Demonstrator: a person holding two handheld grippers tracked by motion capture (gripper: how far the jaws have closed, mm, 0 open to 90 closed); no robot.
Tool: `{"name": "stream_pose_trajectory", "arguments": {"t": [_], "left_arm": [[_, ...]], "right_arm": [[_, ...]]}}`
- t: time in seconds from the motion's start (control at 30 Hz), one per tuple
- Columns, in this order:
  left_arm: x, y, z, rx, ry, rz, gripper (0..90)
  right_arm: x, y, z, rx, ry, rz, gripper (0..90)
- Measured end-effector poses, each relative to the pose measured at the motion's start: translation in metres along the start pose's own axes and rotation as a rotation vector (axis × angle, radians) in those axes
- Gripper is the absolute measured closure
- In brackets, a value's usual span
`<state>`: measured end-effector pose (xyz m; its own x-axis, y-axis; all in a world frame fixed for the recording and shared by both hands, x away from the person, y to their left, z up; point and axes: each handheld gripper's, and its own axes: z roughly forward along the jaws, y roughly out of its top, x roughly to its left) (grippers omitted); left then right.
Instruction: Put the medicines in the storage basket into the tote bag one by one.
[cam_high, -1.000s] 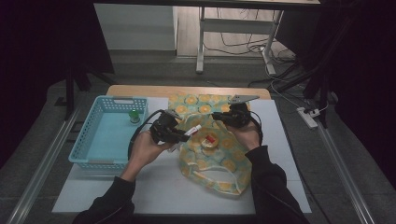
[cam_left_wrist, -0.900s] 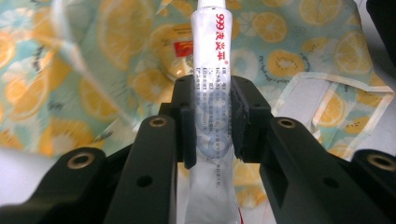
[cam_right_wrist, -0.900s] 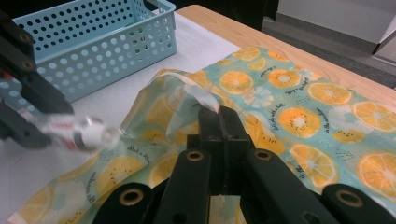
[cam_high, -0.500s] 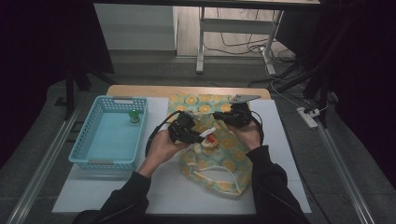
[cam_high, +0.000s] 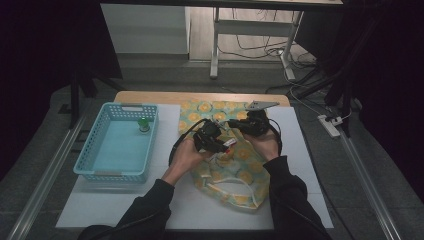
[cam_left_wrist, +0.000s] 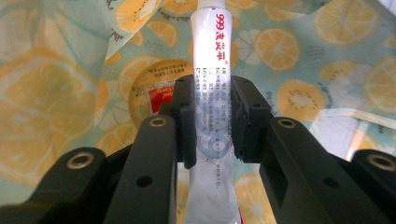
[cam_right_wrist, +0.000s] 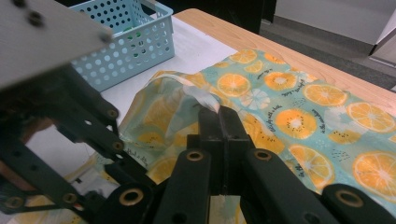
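A white tube (cam_left_wrist: 212, 56) with red "999" print sits clamped between my left gripper's (cam_left_wrist: 212, 116) pads. It hangs over the orange-slice print bag (cam_high: 240, 170) in the middle of the table, beside the bag's mouth. Beneath the tube a round orange item with a red label (cam_left_wrist: 156, 93) lies against the fabric. In the high view the left gripper (cam_high: 214, 139) and its tube (cam_high: 229, 145) are just left of my right gripper (cam_high: 254, 124). The right gripper (cam_right_wrist: 219, 121) is shut on the bag's white handle strip (cam_right_wrist: 205, 100) and holds that edge lifted.
A light blue perforated basket (cam_high: 90, 170) stands at the left on the white mat, with a small green-capped thing (cam_high: 144, 124) in its far right corner. The basket (cam_right_wrist: 135, 46) is also in the right gripper view. The wooden table edge (cam_high: 150, 96) runs along the back.
My left gripper has carried the tube rightward and slightly down, from beside the basket to over the bag near the right gripper. The right gripper has stayed put.
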<state>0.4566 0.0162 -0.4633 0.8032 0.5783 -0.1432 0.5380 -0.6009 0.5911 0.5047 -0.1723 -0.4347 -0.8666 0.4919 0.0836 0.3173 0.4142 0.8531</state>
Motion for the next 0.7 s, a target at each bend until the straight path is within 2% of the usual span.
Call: {"name": "stream_pose_trajectory", "arguments": {"t": [0.23,0.37,0.5,0.7], "left_arm": [[0.009,0.003,0.011,-0.004,0.025,-0.012,72.7],[0.013,0.005,0.018,-0.006,0.078,-0.003,72.7],[0.017,0.006,0.021,-0.017,0.089,-0.002,72.6],[0.023,0.008,0.026,-0.008,0.129,-0.001,72.5]], "right_arm": [[0.001,0.001,-0.001,-0.005,-0.002,-0.001,90.0],[0.001,0.001,0.0,-0.005,0.0,-0.003,90.0],[0.001,0.001,0.001,-0.002,-0.004,0.002,90.0],[0.002,0.001,0.0,-0.004,-0.004,0.0,90.0]]}}
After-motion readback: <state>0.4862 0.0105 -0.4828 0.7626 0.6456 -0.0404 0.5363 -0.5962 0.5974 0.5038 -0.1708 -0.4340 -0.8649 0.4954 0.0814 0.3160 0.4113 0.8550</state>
